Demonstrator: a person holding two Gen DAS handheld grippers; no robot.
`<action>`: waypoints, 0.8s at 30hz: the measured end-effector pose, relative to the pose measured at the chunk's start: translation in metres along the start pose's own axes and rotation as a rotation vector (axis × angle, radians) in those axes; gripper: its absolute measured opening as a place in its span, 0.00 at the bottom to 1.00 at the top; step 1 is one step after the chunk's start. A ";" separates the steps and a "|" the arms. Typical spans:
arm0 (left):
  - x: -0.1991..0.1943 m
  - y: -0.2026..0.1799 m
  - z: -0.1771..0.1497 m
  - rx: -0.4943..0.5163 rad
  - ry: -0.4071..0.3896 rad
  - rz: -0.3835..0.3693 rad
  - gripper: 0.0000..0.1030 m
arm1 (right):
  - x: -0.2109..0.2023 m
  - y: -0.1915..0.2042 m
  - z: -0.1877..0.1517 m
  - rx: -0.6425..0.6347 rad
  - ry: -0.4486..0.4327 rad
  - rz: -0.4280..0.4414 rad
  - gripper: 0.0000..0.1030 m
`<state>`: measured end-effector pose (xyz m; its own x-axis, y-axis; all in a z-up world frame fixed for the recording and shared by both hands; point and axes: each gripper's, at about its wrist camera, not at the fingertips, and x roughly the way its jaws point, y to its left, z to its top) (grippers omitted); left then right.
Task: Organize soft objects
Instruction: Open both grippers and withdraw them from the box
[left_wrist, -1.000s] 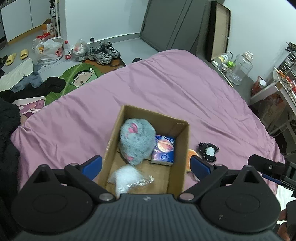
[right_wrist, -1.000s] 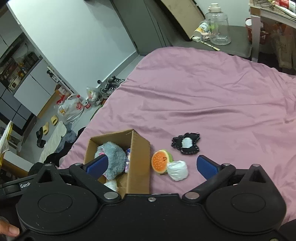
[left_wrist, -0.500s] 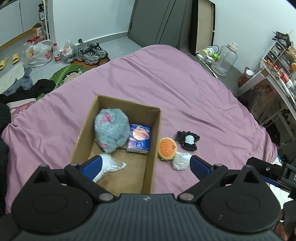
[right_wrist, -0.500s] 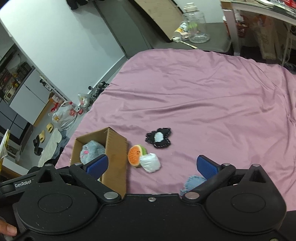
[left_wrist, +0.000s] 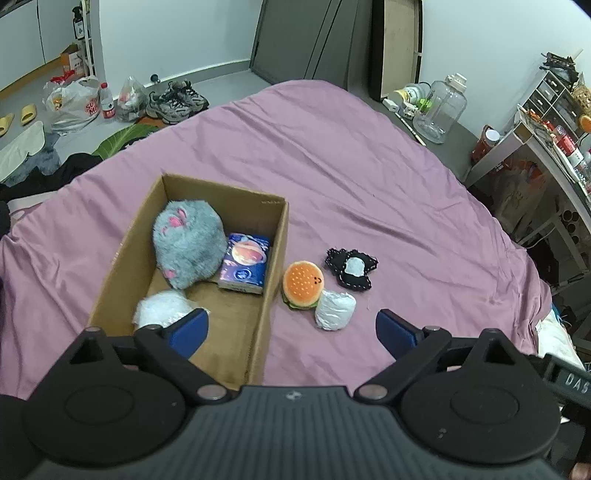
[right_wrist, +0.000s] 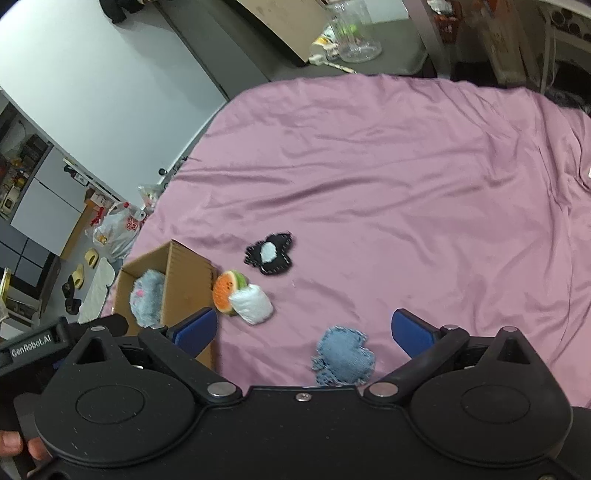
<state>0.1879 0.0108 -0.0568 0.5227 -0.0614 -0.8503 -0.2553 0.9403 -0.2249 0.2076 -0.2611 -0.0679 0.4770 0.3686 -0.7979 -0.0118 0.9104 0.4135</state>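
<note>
Two tools are held above a bed (left_wrist: 332, 166) covered in a pink sheet, and both are spread wide with nothing between their fingers. The left tool (left_wrist: 291, 328) is seen over the near end of an open cardboard box (left_wrist: 275, 258), which serves as the landmark. Inside the box a grey plush toy (left_wrist: 186, 242) is leaned toward the far end, a blue printed packet (left_wrist: 243, 267) is set just beside it against the right wall, and a white crinkled bundle (left_wrist: 160, 308) is lying at the near left corner. Just outside the right wall of the box a burger plush (left_wrist: 303, 284) is found, touched by a white wrapped roll (left_wrist: 334, 310). A black patch with a white centre (left_wrist: 351, 267) is placed slightly farther right of the box. The right tool (right_wrist: 303, 328) is held over a denim heart-shaped piece (right_wrist: 343, 356), which is lying well to the right of the box, nearest that camera.
</note>
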 end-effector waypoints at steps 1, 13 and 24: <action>0.001 -0.003 -0.001 0.001 0.000 0.000 0.95 | 0.002 -0.003 -0.001 0.004 0.006 0.003 0.98; 0.022 -0.033 -0.010 0.033 0.026 0.011 0.82 | 0.023 -0.036 -0.006 0.050 0.075 0.015 0.90; 0.051 -0.049 -0.015 0.033 0.077 0.021 0.64 | 0.054 -0.055 -0.015 0.083 0.160 0.029 0.79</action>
<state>0.2149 -0.0436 -0.0964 0.4534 -0.0657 -0.8889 -0.2383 0.9520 -0.1919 0.2208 -0.2889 -0.1401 0.3312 0.4258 -0.8420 0.0518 0.8828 0.4668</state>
